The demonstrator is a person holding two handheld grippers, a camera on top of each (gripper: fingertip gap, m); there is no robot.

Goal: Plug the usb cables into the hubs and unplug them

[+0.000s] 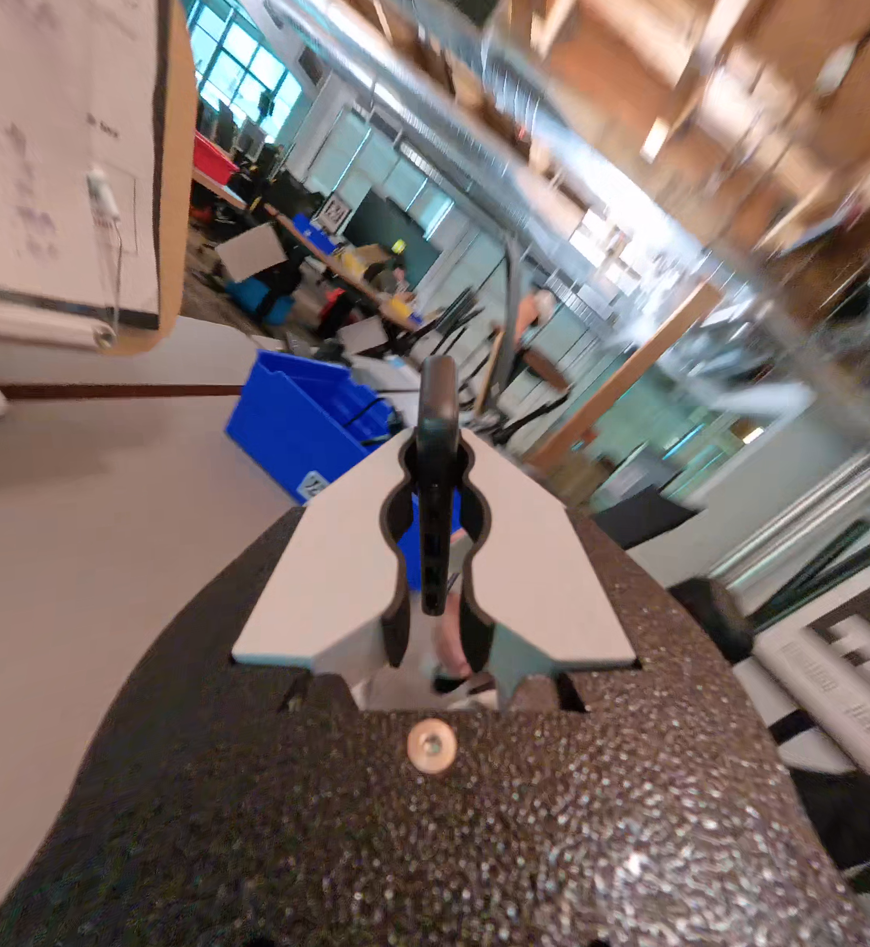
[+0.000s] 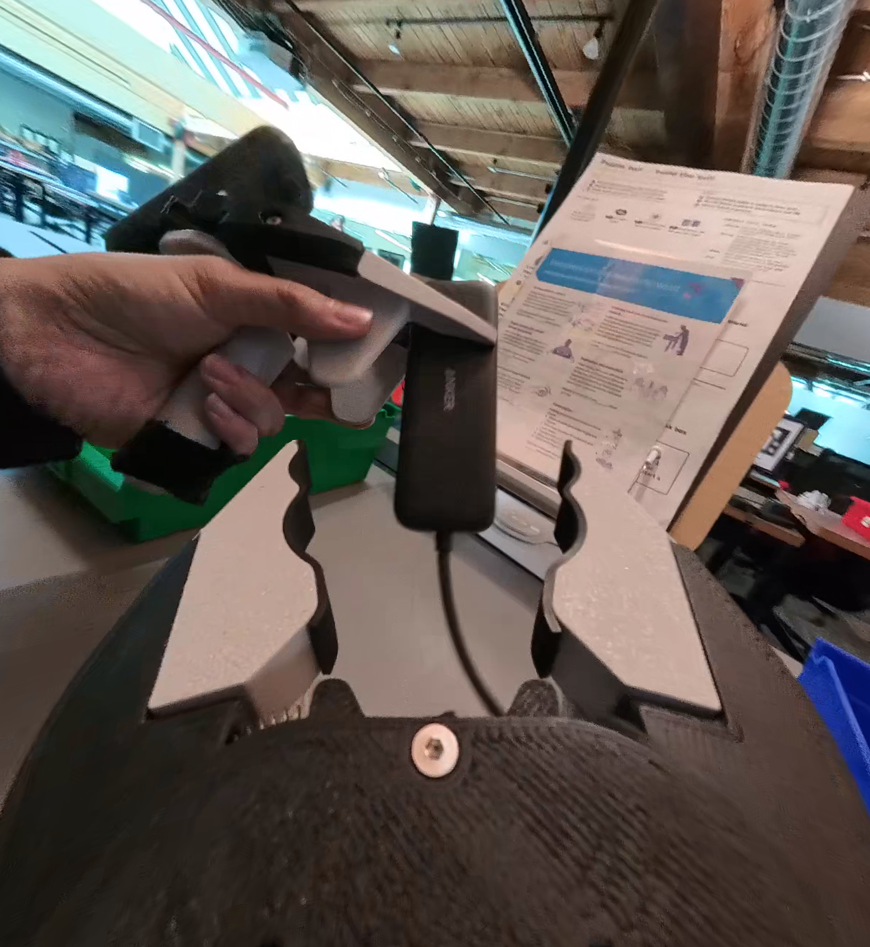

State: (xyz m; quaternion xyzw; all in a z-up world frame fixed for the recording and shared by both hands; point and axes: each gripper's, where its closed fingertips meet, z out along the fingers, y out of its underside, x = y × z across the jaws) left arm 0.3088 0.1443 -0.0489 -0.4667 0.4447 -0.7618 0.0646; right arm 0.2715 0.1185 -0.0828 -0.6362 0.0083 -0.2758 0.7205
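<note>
A dark grey USB hub (image 2: 445,410) hangs upright above the table, gripped near its top by my left gripper (image 2: 453,328), which a hand (image 2: 115,348) holds. The hub's own black cable (image 2: 461,630) runs down from its lower end between the fingers of my right gripper (image 2: 432,451). The right gripper is open and empty, its jaws on either side of the hub's lower end and apart from it. In the left wrist view the hub (image 1: 435,487) shows edge-on, clamped in the shut left gripper (image 1: 435,451). A black block (image 2: 433,251) sits just above the hub's top; I cannot tell what it is.
A green bin (image 2: 320,461) stands on the pale table (image 1: 89,512) behind the hand. A blue bin (image 1: 294,430) stands beyond the left gripper and shows at the right wrist view's edge (image 2: 863,743). A board with a printed sheet (image 2: 627,333) stands upright at the table's back.
</note>
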